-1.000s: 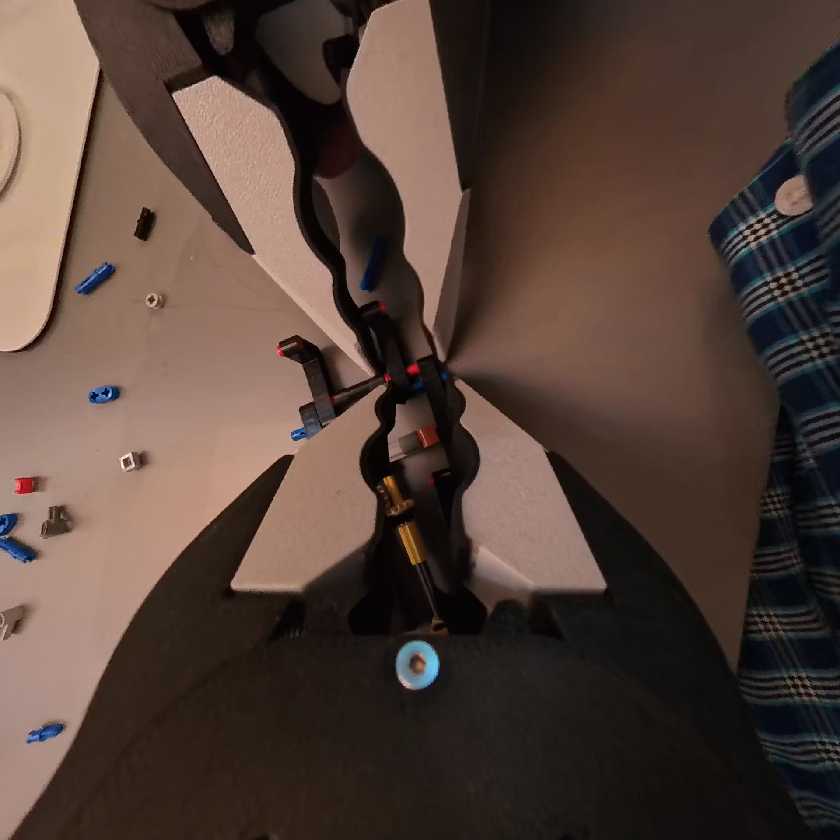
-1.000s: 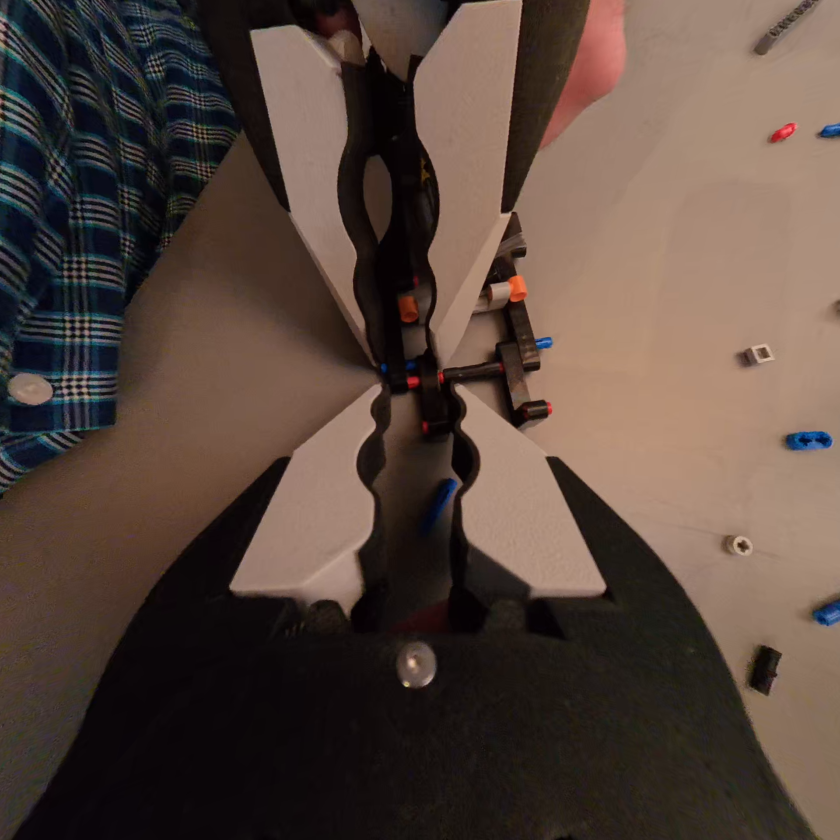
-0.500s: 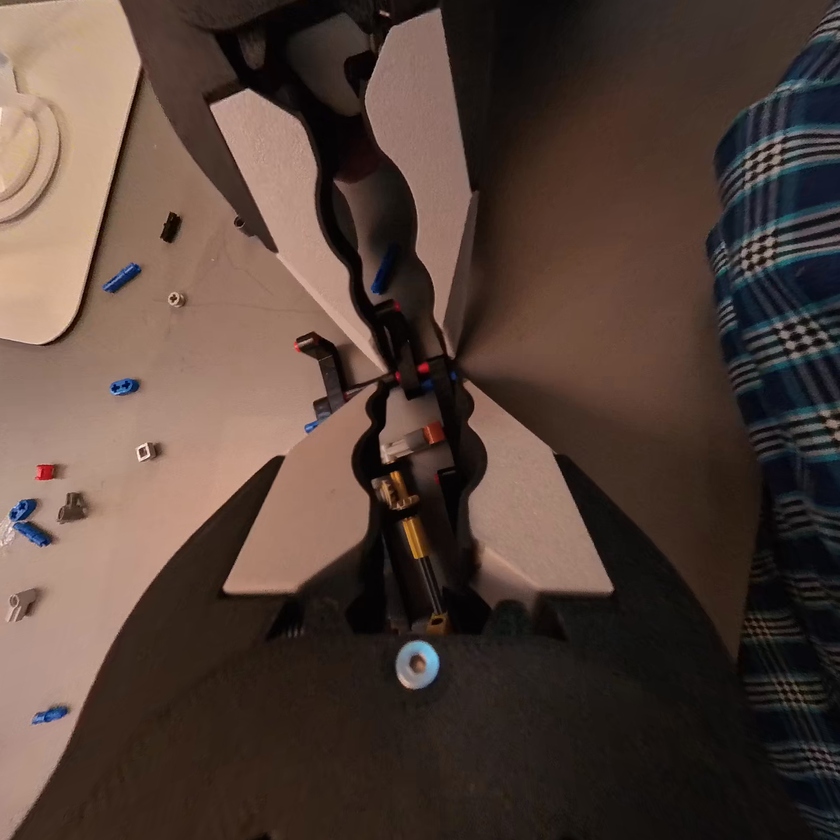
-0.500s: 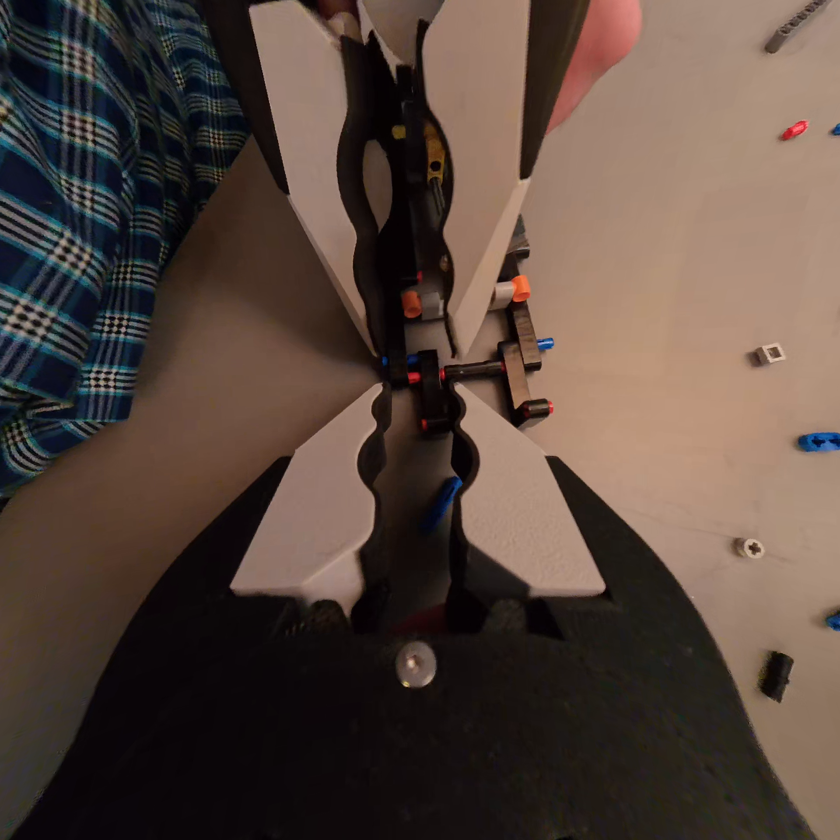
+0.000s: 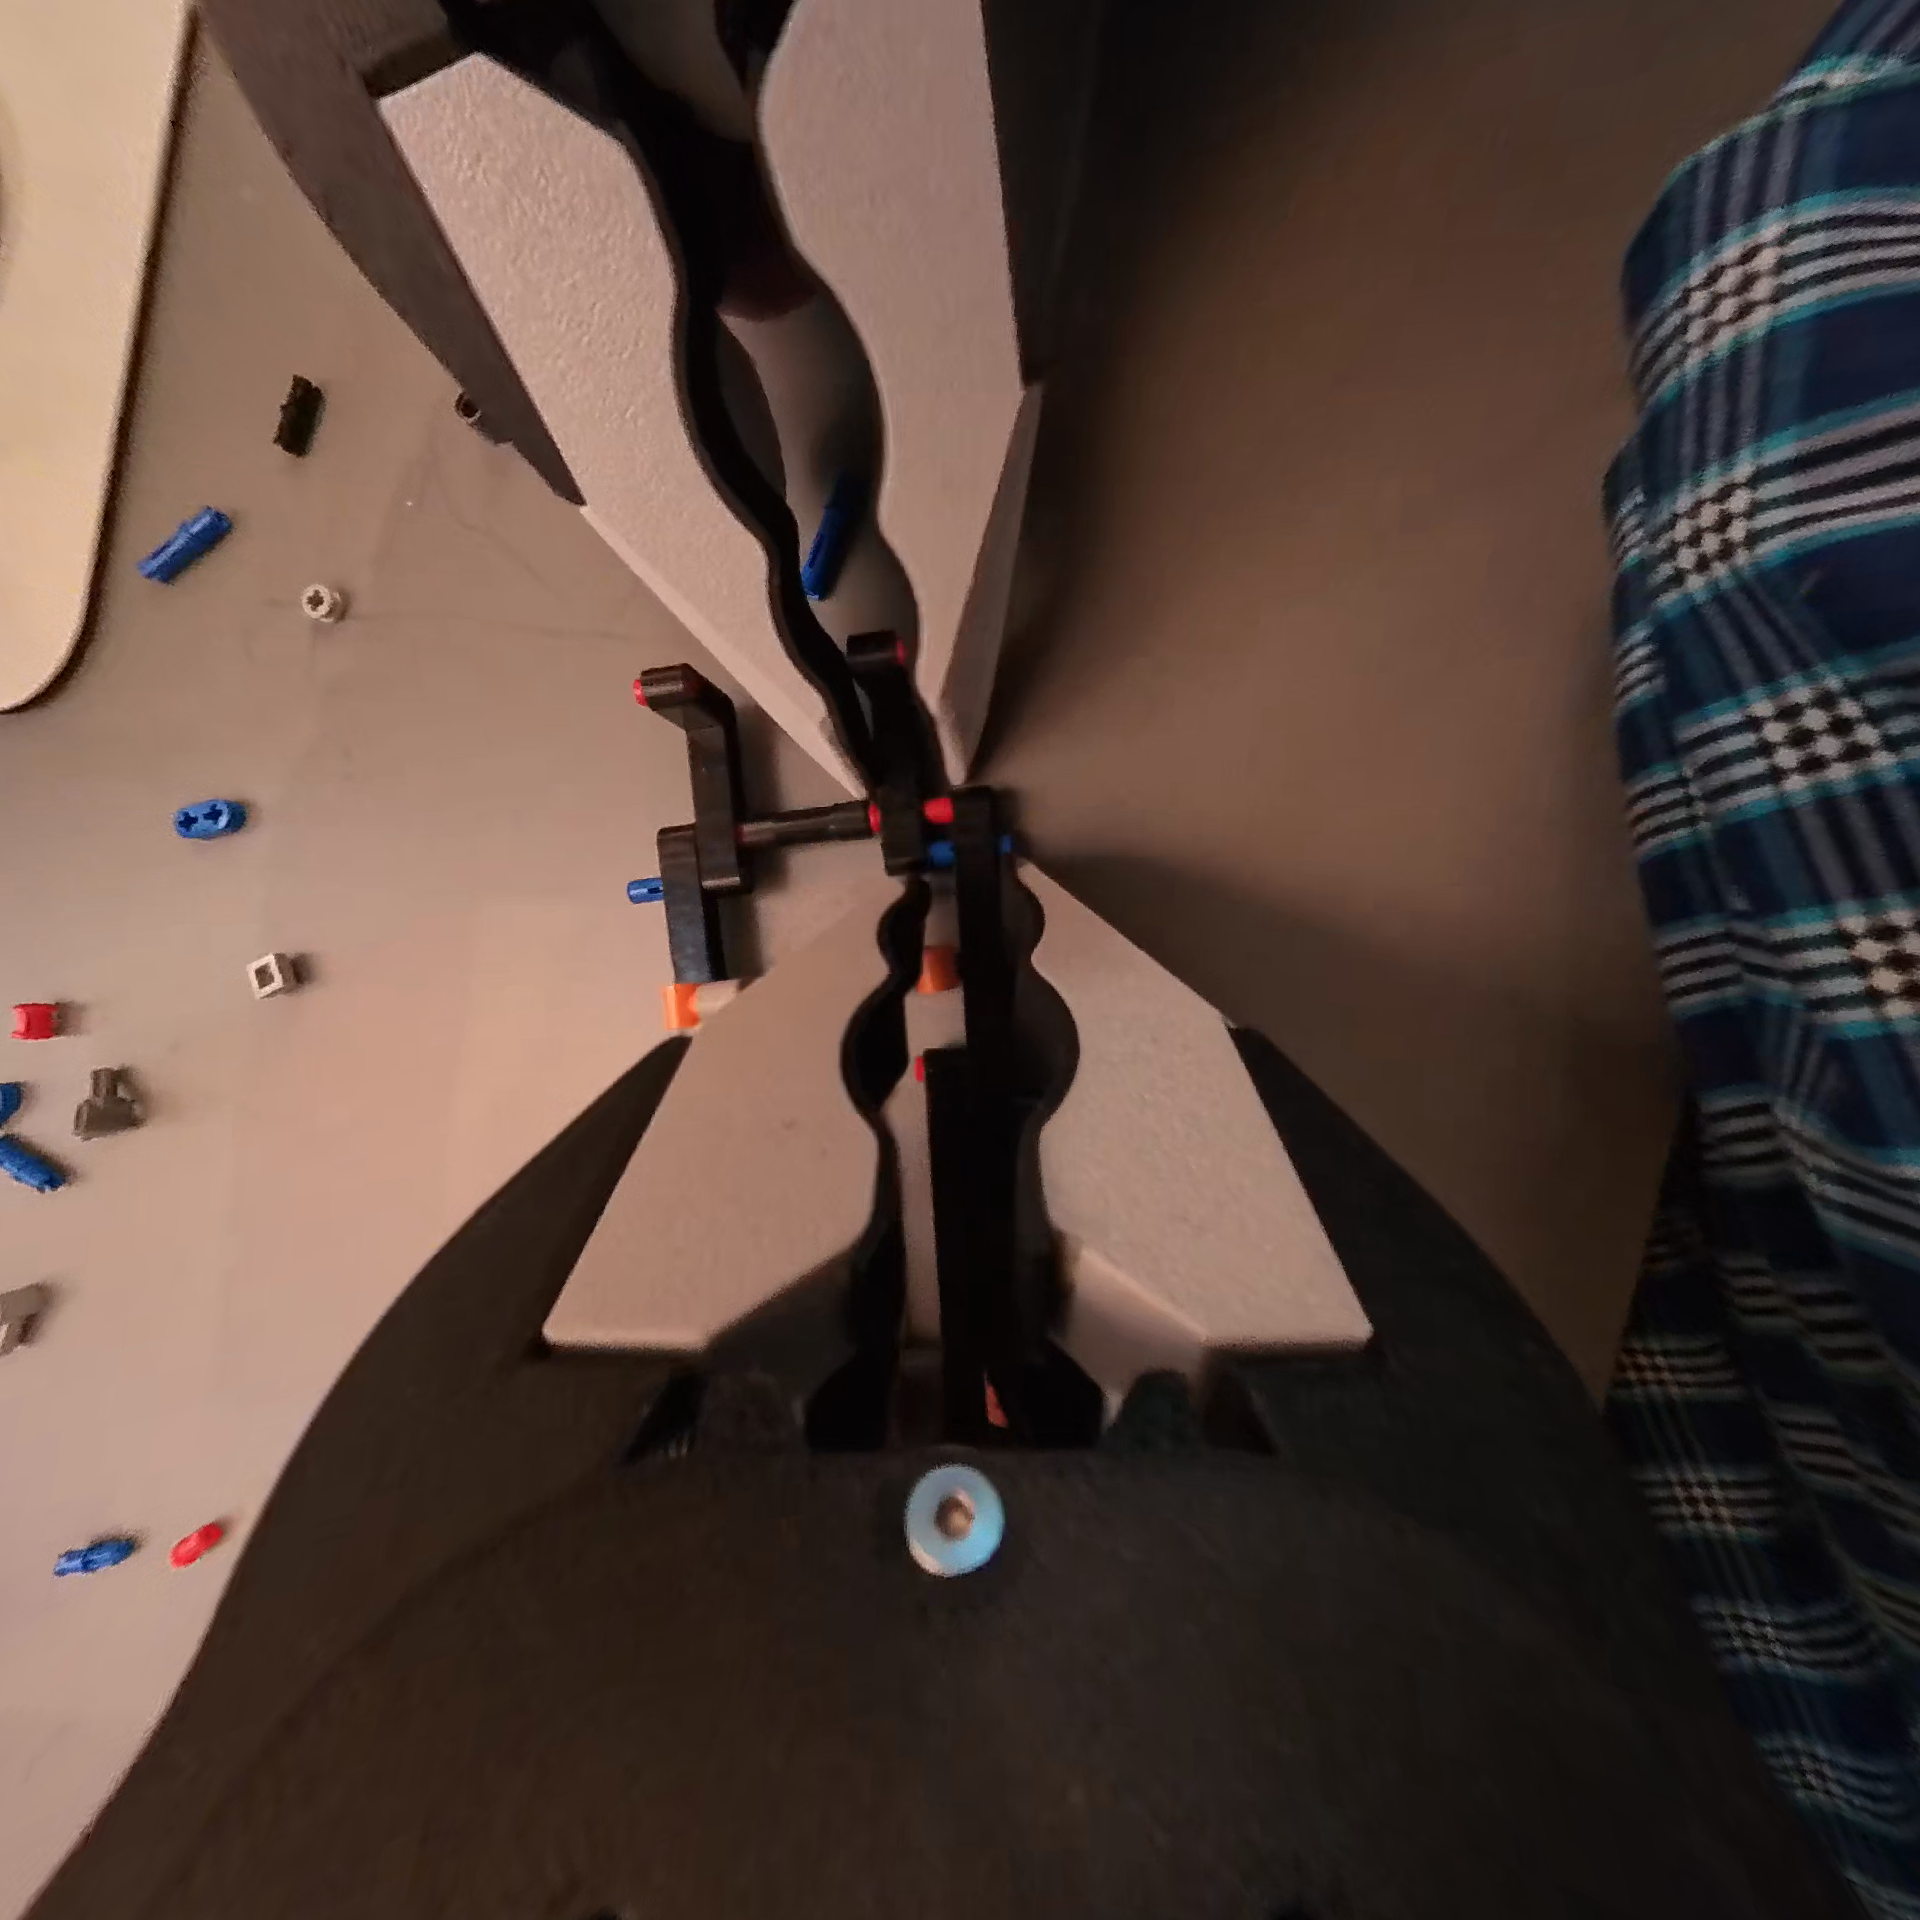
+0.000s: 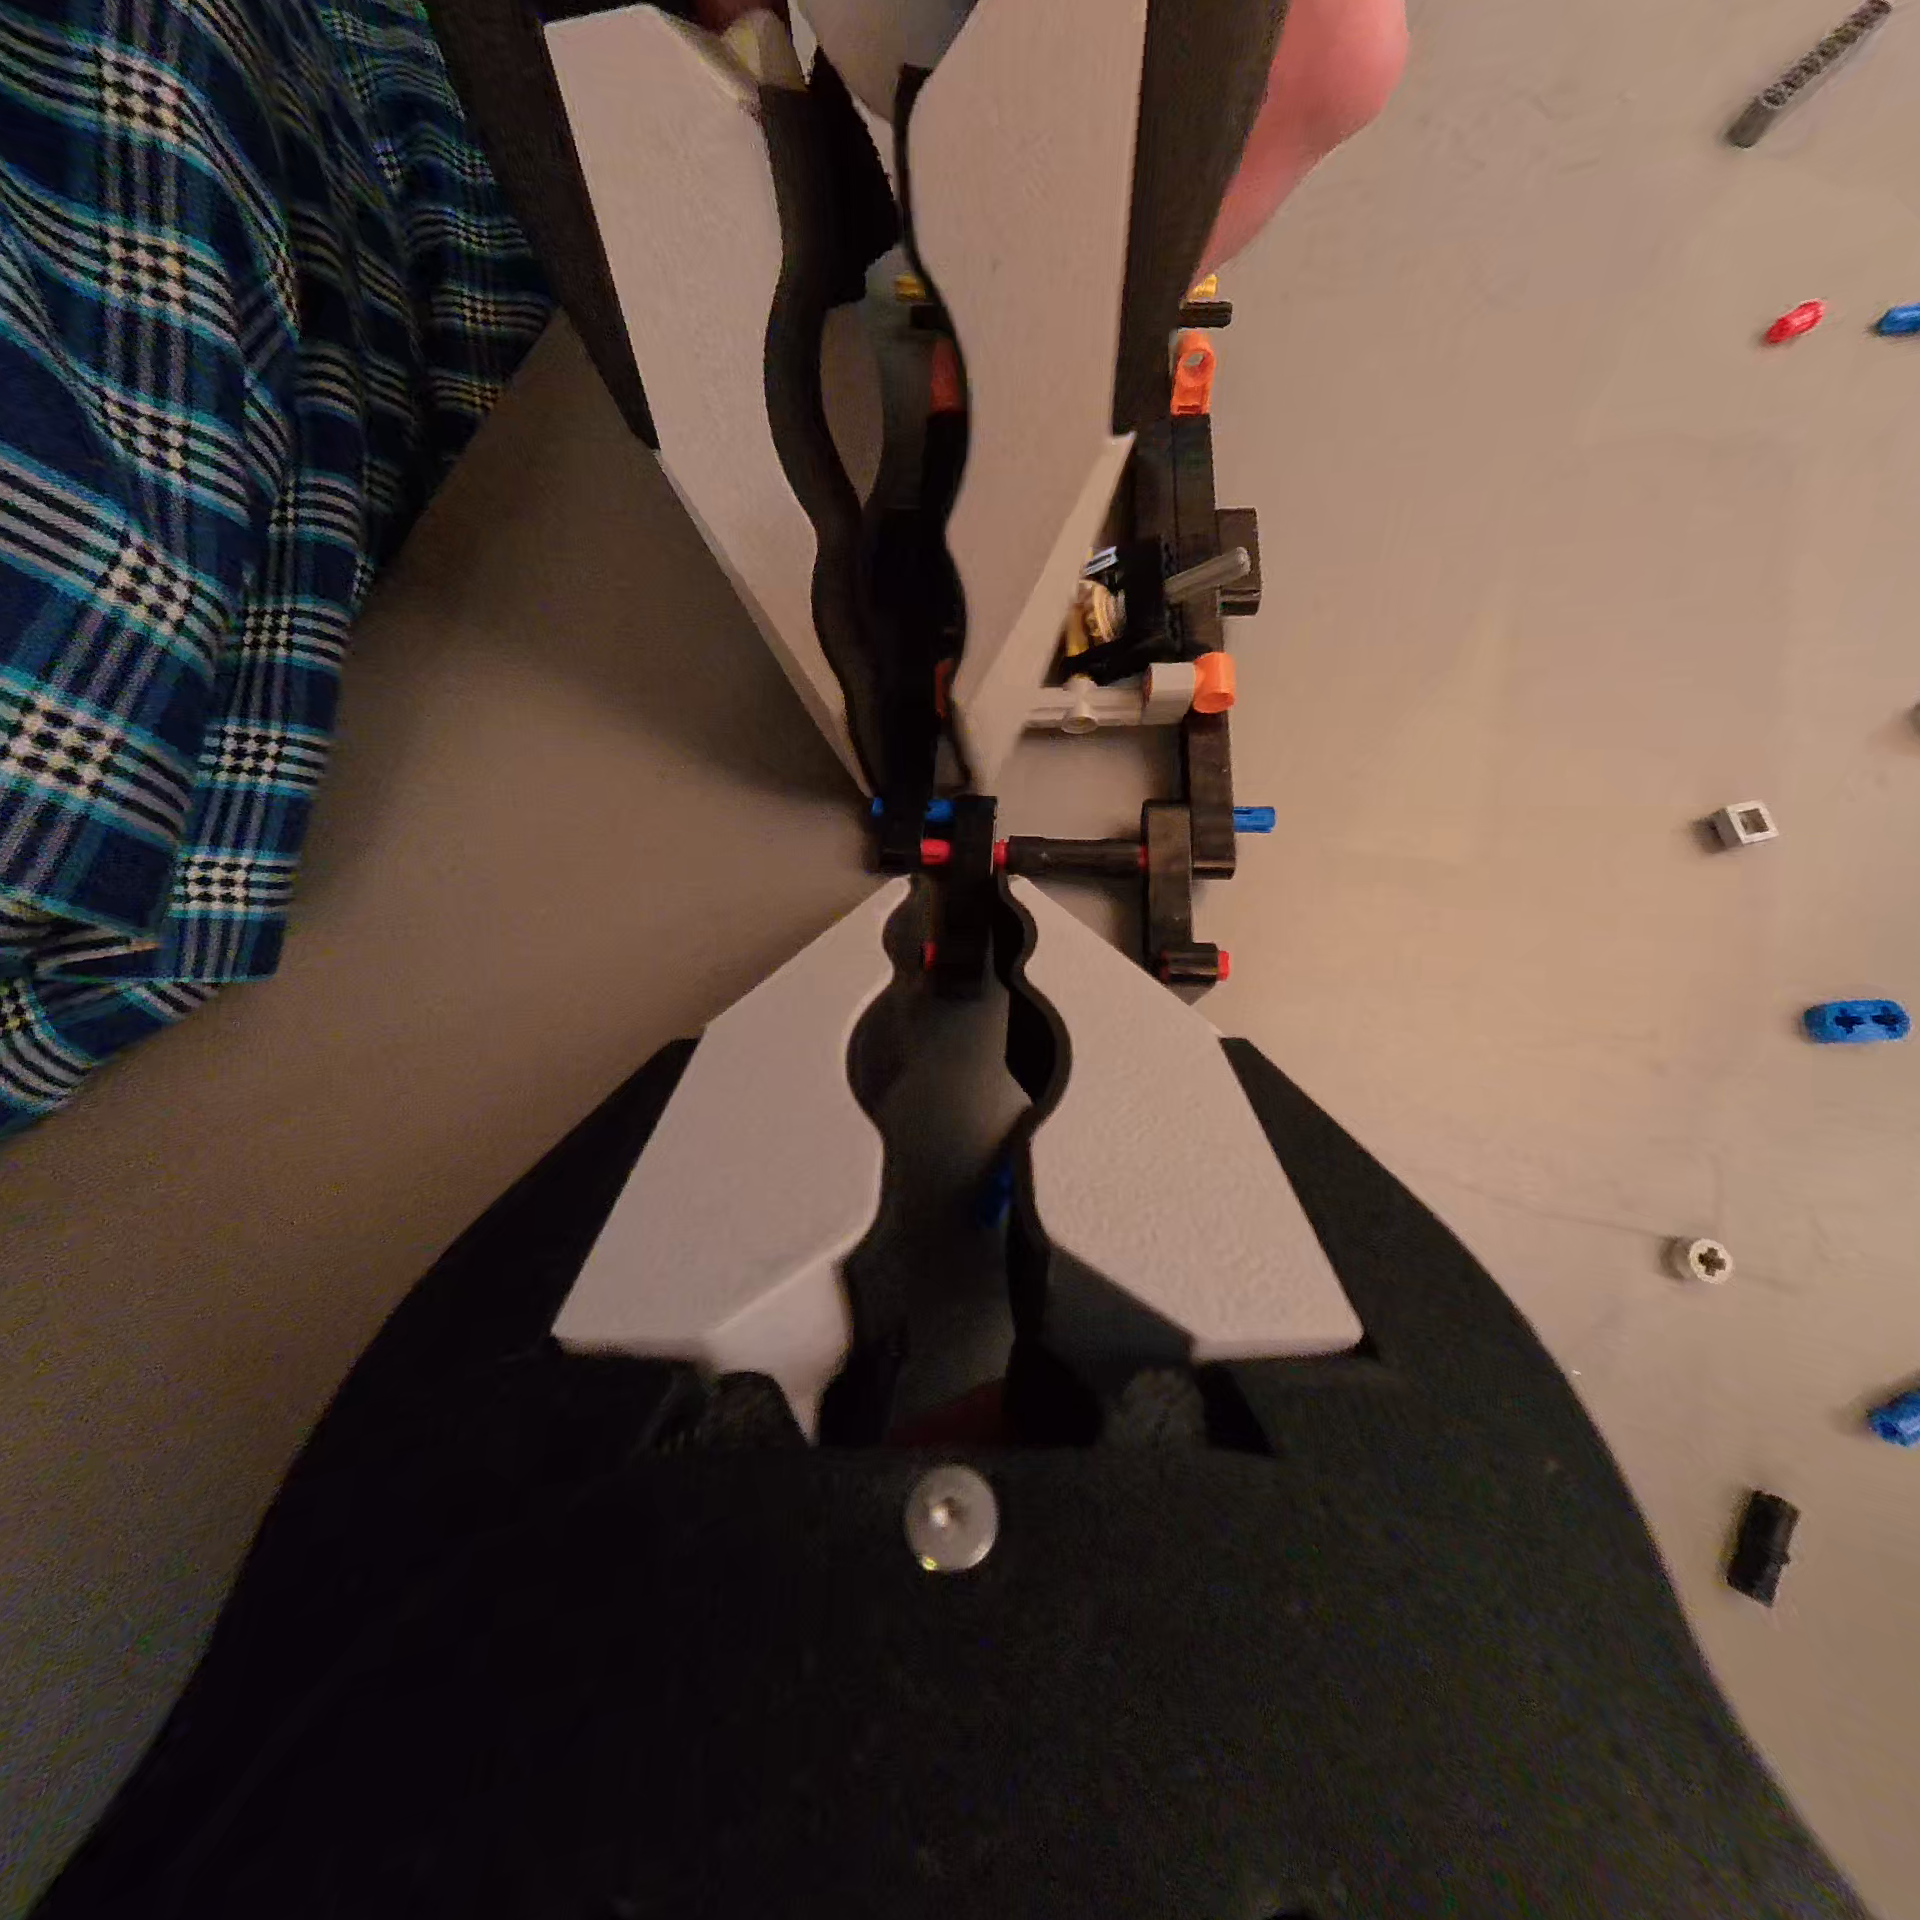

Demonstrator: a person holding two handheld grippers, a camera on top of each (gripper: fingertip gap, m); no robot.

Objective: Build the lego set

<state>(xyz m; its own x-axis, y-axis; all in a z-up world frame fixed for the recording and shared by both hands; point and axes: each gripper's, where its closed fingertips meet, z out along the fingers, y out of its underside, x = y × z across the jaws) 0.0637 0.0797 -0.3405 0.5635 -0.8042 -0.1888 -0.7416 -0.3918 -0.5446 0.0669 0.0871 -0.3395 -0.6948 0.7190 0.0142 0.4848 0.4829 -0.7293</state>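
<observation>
Left claw (image 5: pixel 951 883): fingers drawn close, pinching the black lego assembly (image 5: pixel 977 1039) along one long beam that runs back between the pads toward the claw body. Right claw (image 6: pixel 951 894): fingers likewise close, pinching the same assembly from the opposite side on a short black arm with red pins. The two claws meet tip to tip; in each wrist view the other claw enters from 12 o'clock.

The assembly hangs between the tips, above the bench (image 5: pixel 436 1195). In the left view a black axle runs out toward 9 o'clock from the tips to a second black beam (image 5: pixel 707 831) with red, blue and orange ends. In the right view the same axle runs toward 3 o'clock, and behind it, toward 1 o'clock, the frame carries orange connectors (image 6: pixel 1210 681), a light grey piece and a tan gear.

A blue pin (image 5: pixel 831 530) shows in the gap between the right claw's fingers, at 12 o'clock in the left view.

Loose parts scattered on the bench, 9 o'clock side in the left view: blue pins (image 5: pixel 182 540), a blue connector (image 5: pixel 208 819), a small grey square piece (image 5: pixel 272 971), a red bush (image 5: pixel 33 1020), a dark grey connector (image 5: pixel 106 1103), a black piece (image 5: pixel 299 414). A pale board (image 5: pixel 62 312) lies at 10 o'clock.

A plaid sleeve (image 5: pixel 1787 935) sits at 3 o'clock in the left view. A hand (image 6: pixel 1299 125) grips the left claw at 1 o'clock in the right view.
</observation>
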